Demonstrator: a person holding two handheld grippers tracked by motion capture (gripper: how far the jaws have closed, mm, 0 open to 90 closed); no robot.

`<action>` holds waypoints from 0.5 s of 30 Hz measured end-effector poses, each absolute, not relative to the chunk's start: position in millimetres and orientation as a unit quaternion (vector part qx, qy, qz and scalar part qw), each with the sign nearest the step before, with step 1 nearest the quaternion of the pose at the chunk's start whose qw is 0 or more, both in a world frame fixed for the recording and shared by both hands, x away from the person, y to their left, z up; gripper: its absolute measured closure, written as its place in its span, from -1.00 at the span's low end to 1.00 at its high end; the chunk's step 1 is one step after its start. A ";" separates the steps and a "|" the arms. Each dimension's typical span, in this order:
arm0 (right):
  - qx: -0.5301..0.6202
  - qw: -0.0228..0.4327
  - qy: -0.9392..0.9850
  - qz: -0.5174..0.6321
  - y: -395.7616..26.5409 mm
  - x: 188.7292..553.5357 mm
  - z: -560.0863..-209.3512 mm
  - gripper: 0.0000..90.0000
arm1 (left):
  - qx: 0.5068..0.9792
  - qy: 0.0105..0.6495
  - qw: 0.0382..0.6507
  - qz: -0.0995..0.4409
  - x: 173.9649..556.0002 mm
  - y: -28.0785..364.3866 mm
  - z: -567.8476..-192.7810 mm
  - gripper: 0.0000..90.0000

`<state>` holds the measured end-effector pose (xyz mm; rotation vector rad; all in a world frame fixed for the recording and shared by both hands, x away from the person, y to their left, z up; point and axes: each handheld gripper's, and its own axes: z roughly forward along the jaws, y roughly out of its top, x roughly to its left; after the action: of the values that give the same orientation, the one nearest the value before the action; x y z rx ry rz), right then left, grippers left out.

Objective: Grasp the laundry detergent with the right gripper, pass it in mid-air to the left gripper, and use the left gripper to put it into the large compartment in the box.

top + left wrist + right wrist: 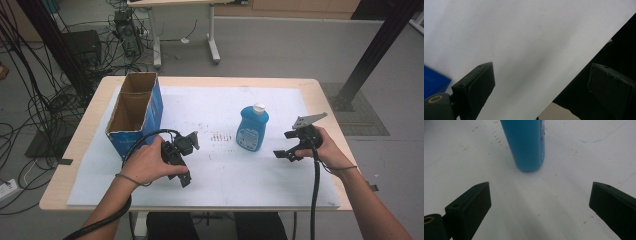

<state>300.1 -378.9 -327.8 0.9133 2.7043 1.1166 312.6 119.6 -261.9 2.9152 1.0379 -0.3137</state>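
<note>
A blue bottle (252, 129) with a white cap stands upright on the white sheet (225, 170), right of centre. My right gripper (284, 144) is open just to the bottle's right, jaws pointing at it with a small gap between. In the right gripper view the bottle's base (527, 145) stands ahead of the open right gripper (539, 205), and nothing lies between the jaws. An open blue cardboard box (136, 113) sits at the left. My left gripper (190, 159) is open near the box's front corner, low over the sheet, holding nothing.
The left gripper view has the box's blue corner (434, 82) at the left, bare white sheet (524, 37) ahead, and the sheet's front edge with dark space beyond at the right. Small dark specks (219, 137) mark the sheet left of the bottle. Cables and desk legs lie on the floor behind the table.
</note>
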 end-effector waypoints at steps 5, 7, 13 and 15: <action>0.293 0.048 0.879 0.373 -375.5 297.2 -332.2 -0.92 | 0.937 0.333 0.016 -0.102 313.0 119.3 -261.8 -0.83; 0.293 0.052 0.876 0.379 -374.4 295.9 -334.1 -0.93 | 0.937 0.332 0.017 -0.102 312.9 119.2 -261.7 -0.83; 0.294 0.057 0.873 0.385 -369.8 293.2 -338.7 -0.93 | 0.937 0.333 0.017 -0.101 311.7 119.9 -262.1 -0.83; 0.295 0.058 0.871 0.388 -369.5 292.5 -340.4 -0.94 | 0.937 0.333 0.017 -0.103 312.0 120.3 -262.4 -0.83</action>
<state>292.5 -369.5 -340.4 0.8949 2.6395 1.1749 312.0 120.3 -262.4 2.9127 1.0350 -0.3194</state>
